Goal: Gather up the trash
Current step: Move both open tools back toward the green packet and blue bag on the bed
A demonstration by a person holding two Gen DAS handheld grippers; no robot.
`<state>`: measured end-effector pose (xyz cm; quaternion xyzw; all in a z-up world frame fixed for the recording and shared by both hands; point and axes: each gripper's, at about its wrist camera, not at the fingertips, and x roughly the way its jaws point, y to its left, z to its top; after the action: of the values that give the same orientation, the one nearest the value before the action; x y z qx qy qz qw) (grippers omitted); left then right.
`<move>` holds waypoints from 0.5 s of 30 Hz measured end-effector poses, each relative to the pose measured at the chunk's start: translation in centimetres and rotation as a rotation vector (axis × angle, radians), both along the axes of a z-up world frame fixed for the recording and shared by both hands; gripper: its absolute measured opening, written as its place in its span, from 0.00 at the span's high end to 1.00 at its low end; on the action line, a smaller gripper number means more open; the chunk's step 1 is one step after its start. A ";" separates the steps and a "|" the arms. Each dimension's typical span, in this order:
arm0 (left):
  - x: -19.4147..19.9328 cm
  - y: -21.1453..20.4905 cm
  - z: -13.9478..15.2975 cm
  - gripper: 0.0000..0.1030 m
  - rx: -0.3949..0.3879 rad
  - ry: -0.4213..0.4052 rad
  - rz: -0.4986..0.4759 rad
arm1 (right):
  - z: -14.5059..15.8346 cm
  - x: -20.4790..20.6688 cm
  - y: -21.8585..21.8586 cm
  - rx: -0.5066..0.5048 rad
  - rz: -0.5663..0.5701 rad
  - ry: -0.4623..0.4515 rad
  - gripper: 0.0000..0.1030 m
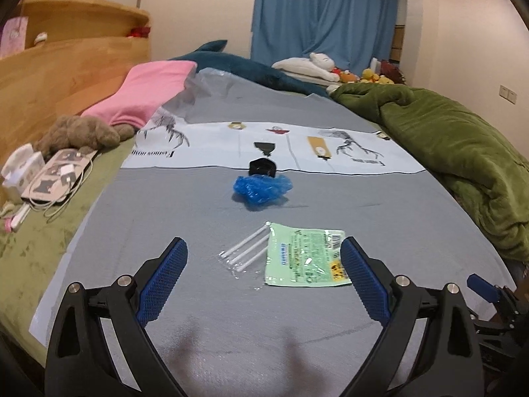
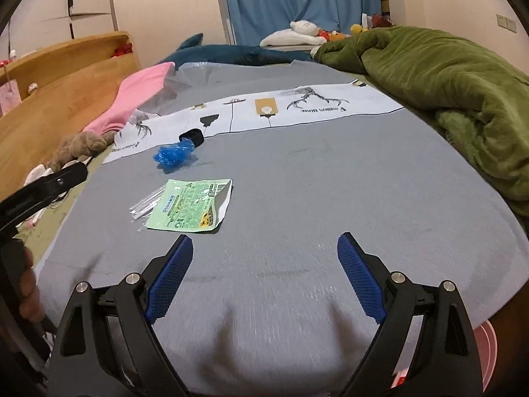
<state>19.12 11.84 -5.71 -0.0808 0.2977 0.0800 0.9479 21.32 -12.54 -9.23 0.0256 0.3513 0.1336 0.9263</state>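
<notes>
On the grey sheet (image 1: pixel 165 198) lie a green snack wrapper (image 1: pixel 305 258), a clear packet of white sticks (image 1: pixel 244 253), a crumpled blue plastic bag (image 1: pixel 263 190) and a black cap (image 1: pixel 263 167). My left gripper (image 1: pixel 264 261) is open, low over the sheet, its fingers either side of the sticks and wrapper. My right gripper (image 2: pixel 264 258) is open and empty over bare sheet, with the wrapper (image 2: pixel 188 205), sticks (image 2: pixel 147 203), blue bag (image 2: pixel 175 155) and cap (image 2: pixel 191 137) ahead to its left.
A green blanket (image 1: pixel 446 152) is heaped on the right. A pink cloth (image 1: pixel 145 96), a brown plush (image 1: pixel 76 132), cables and a box (image 1: pixel 49 175) lie on the left by the wooden headboard (image 1: pixel 49 76). A clear plastic bag (image 1: pixel 211 89) and plush toys lie further back.
</notes>
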 end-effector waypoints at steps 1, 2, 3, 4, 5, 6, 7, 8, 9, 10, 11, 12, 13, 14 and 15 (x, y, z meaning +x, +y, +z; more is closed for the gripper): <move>0.1 0.1 -0.1 0.12 0.001 0.001 0.001 | -0.2 0.1 0.2 0.006 0.000 -0.003 0.15; 0.3 0.2 -0.3 0.12 0.010 0.002 0.004 | -0.3 -0.1 0.3 0.017 0.001 -0.007 0.15; 0.5 0.3 -0.3 0.12 0.016 0.004 0.007 | -0.6 -0.4 0.3 0.025 0.005 -0.007 0.15; 0.7 0.4 -0.4 0.12 0.016 0.006 0.008 | -0.8 -0.8 0.4 0.030 0.007 -0.009 0.15; 0.9 0.5 -0.4 0.12 0.004 0.008 0.009 | -1.2 -1.7 0.2 0.039 0.010 -0.018 0.15; 1.0 0.7 -0.4 0.12 -0.006 0.009 0.011 | -1.6 -2.9 -0.2 0.047 0.014 -0.026 0.15; 1.1 0.8 -0.3 0.12 -0.020 0.009 0.014 | -2.0 -4.4 -0.7 0.057 0.021 -0.043 0.15; 1.3 0.9 -0.2 0.12 -0.044 0.007 0.016 | -2.2 -5.5 -1.2 0.057 0.022 -0.063 0.15; 1.3 0.9 -0.1 0.12 -0.061 0.005 0.015 | -2.5 -7.2 -1.9 0.055 0.014 -0.100 0.15; 1.4 0.9 0.0 0.12 -0.079 0.005 0.015 | -2.9 -8.8 -2.5 0.051 0.002 -0.133 0.15; 1.4 0.9 0.2 0.12 -0.101 0.003 0.016 | -3.6 -10.8 -3.3 0.032 -0.026 -0.160 0.15; 1.4 0.8 0.2 0.12 -0.119 0.000 0.014 | -4.6 -12.3 -3.9 0.014 -0.052 -0.160 0.15; 1.4 0.7 0.3 0.12 -0.139 -0.004 0.012 | -5.5 -13.2 -4.3 0.008 -0.061 -0.144 0.15; 1.5 0.6 0.4 0.12 -0.157 -0.006 0.010 | -7.3 -14.4 -4.7 -0.014 -0.078 -0.101 0.15; 1.4 0.3 0.6 0.12 -0.179 -0.013 0.005 | -8.7 -15.2 -4.8 -0.033 -0.088 -0.064 0.15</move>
<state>20.50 12.15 -5.10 -0.1665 0.2973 0.0551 0.9385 6.11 -17.33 -17.97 0.0214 0.3222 0.0875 0.9424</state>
